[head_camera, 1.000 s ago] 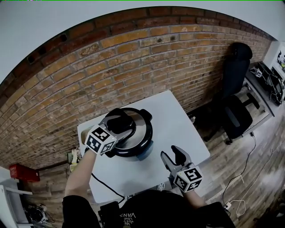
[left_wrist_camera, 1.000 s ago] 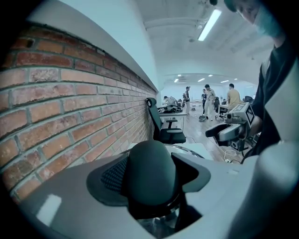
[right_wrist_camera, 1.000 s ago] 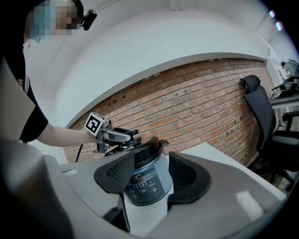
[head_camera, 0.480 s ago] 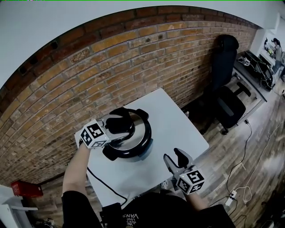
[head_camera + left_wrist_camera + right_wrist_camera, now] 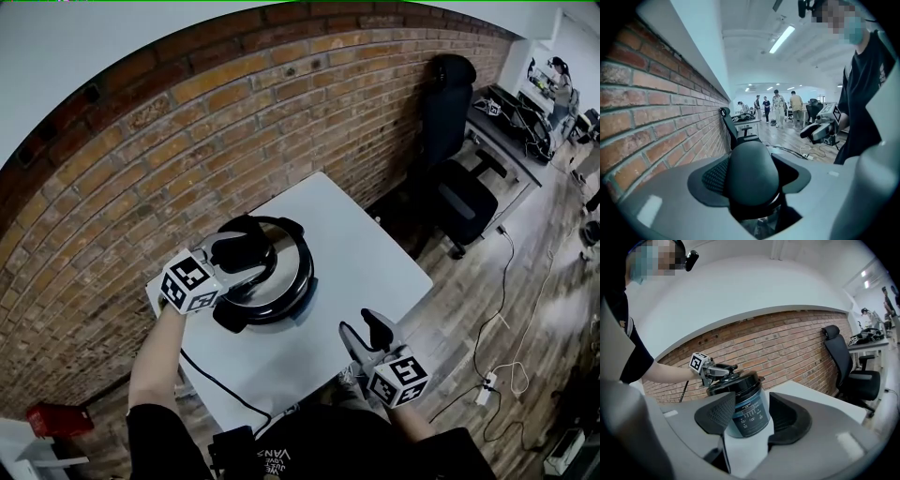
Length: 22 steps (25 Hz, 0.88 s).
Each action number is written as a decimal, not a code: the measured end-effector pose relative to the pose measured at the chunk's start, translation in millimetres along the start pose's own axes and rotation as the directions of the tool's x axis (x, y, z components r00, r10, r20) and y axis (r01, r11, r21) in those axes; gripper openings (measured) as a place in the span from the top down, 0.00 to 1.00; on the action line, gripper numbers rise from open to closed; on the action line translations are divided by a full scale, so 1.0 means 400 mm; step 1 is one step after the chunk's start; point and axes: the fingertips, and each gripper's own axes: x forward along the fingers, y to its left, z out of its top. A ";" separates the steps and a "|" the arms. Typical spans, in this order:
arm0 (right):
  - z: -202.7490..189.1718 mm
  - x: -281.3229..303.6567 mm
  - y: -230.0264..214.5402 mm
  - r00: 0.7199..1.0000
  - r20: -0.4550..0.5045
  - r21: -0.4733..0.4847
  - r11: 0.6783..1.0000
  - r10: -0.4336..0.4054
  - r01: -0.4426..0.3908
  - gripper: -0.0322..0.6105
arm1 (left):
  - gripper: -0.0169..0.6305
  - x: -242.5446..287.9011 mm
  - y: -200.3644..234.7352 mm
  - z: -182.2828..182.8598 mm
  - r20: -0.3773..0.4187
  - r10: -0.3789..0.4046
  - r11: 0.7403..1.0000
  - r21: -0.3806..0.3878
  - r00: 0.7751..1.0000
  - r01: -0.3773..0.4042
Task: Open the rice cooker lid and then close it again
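Looking down from the head view, where do you put the rice cooker [image 5: 267, 281]?

On the white desk [image 5: 366, 253], towards its 9 o'clock side, close to the brick wall [image 5: 187, 141] that runs along 12 o'clock. A black cable [image 5: 216, 389] trails off the desk edge at about 7 o'clock of it.

And the lid [image 5: 286, 272]?

It lies on top of the pot. From the right gripper view it looks a little tilted, but I cannot tell whether it is seated or lifted.

What is the left tool [image 5: 246, 255] doing?

It reaches in from 9 o'clock and is clenched on the lid handle [image 5: 752, 173]. In the left gripper view that dark rounded handle fills the whole gap, with a pad against each flank.

The right tool [image 5: 361, 323]?

Released. Its jaws stand apart with nothing in them. It hangs over the near part of the desk, at about 5 o'clock of the cooker and well apart from it. It points towards the cooker, whose blue-grey body with the printed panel shows beyond the gap.

Anything else around?

A black office chair [image 5: 450, 187] stands on the wooden floor at 2 o'clock of the desk, beside the wall.
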 end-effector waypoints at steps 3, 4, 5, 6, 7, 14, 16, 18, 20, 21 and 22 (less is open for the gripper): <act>0.002 -0.004 0.013 1.000 0.007 -0.005 1.000 -0.002 0.003 0.61 | 0.54 -0.023 0.005 0.028 0.020 0.018 0.999 0.035 1.000 -0.019; 0.004 -0.006 0.017 1.000 0.011 -0.007 1.000 -0.002 0.002 0.61 | 0.54 -0.027 0.003 0.035 0.018 0.022 0.998 0.052 1.000 -0.023; 0.008 -0.008 0.020 1.000 0.017 -0.010 1.000 -0.002 0.002 0.61 | 0.54 -0.031 0.001 0.042 0.017 0.025 0.998 0.062 1.000 -0.026; 0.013 -0.011 0.023 1.000 0.022 -0.012 1.000 -0.001 0.002 0.61 | 0.54 -0.036 -0.001 0.049 0.021 0.029 0.997 0.065 0.999 -0.030; 0.017 -0.013 0.027 1.000 0.029 -0.014 1.000 -0.001 0.001 0.61 | 0.54 -0.043 -0.001 0.057 0.029 0.035 0.997 0.063 0.999 -0.036; 0.037 -0.031 0.065 0.998 0.067 -0.025 1.000 0.004 -0.002 0.61 | 0.54 -0.145 -0.008 0.124 0.132 0.109 0.993 0.034 0.985 -0.114; 0.037 -0.033 0.079 0.997 0.075 -0.027 1.000 0.008 -0.006 0.61 | 0.54 -0.183 -0.020 0.139 0.166 0.128 0.991 0.022 0.978 -0.133; 0.037 -0.035 0.097 0.997 0.079 -0.029 0.999 0.017 -0.015 0.61 | 0.54 -0.223 -0.036 0.150 0.201 0.147 0.989 0.002 0.969 -0.150; 0.035 -0.037 0.118 0.996 0.080 -0.033 0.999 0.028 -0.025 0.61 | 0.54 -0.266 -0.056 0.155 0.233 0.174 0.985 -0.025 0.957 -0.172; 0.033 -0.040 0.130 0.996 0.080 -0.036 0.999 0.033 -0.030 0.61 | 0.54 -0.288 -0.066 0.155 0.248 0.192 0.981 -0.041 0.950 -0.188; 0.032 -0.042 0.142 0.996 0.082 -0.039 0.999 0.038 -0.035 0.61 | 0.54 -0.312 -0.075 0.151 0.261 0.213 0.977 -0.057 0.942 -0.205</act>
